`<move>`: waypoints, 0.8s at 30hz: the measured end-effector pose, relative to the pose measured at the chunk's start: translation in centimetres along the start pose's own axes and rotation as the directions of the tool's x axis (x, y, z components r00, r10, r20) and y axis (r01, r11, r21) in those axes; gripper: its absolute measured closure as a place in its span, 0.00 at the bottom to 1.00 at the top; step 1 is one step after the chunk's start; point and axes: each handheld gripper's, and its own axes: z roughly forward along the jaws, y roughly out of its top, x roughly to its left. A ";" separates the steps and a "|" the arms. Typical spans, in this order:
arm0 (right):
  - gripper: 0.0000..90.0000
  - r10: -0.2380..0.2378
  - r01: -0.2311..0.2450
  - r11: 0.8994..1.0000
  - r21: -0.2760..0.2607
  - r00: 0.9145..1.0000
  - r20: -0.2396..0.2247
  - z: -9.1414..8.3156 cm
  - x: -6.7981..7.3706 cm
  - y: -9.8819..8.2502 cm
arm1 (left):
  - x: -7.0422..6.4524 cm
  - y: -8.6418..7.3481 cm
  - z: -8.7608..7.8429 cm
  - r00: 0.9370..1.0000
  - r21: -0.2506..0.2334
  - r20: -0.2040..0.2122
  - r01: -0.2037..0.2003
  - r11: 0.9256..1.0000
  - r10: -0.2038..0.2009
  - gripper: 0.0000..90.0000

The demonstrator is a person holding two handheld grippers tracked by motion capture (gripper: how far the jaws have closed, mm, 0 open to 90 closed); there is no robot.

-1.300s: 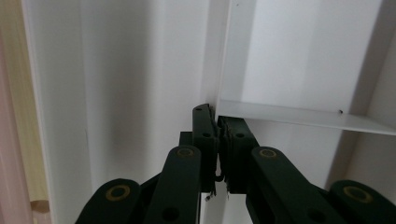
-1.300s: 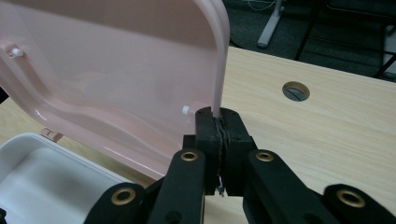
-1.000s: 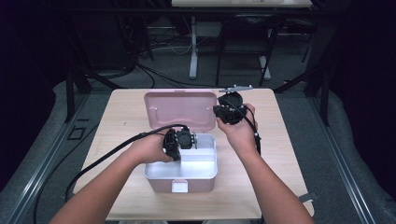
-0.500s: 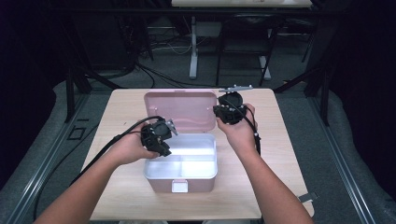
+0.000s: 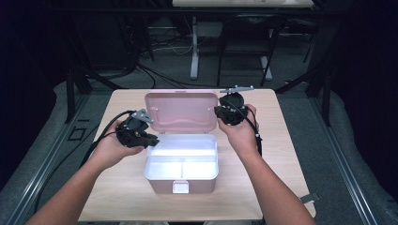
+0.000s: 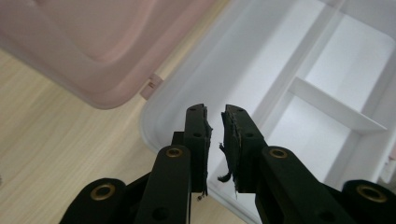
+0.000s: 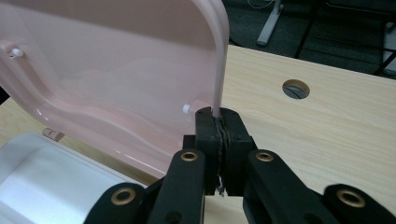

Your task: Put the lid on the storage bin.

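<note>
Here | right gripper (image 7: pixel 218 122) clamped on pink lid (image 5: pixel 180 111) edge, holding it upright | left gripper (image 6: pixel 215 122) slightly parted, empty, jaws just closing, beside white tray (image 5: pixel 155 171) | best kept steady.

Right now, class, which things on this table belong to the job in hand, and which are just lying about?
Part of the job:
- pink lid, edge pinched by the right gripper
- white box, open, compartments empty
- left gripper, jaws slightly apart, holding nothing, at the box's corner

Just there:
- wooden table
- cable hole in the table
</note>
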 end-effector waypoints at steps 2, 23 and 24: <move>0.98 0.000 0.000 1.000 0.002 1.000 0.000 0.0 0.0 0.0 | 0.3 -0.3 -0.4 0.999 -0.029 -0.034 0.019 0.999 -0.020 0.88; 0.98 -0.006 0.006 1.000 -0.016 1.000 0.001 -0.2 0.1 -0.3 | 2.5 0.2 -2.1 0.930 -0.326 -0.241 0.190 0.926 -0.276 0.75; 0.98 -0.006 0.006 1.000 -0.014 1.000 0.000 -0.2 0.1 -0.3 | 2.5 0.3 -2.1 0.929 -0.333 -0.237 0.199 0.922 -0.286 0.75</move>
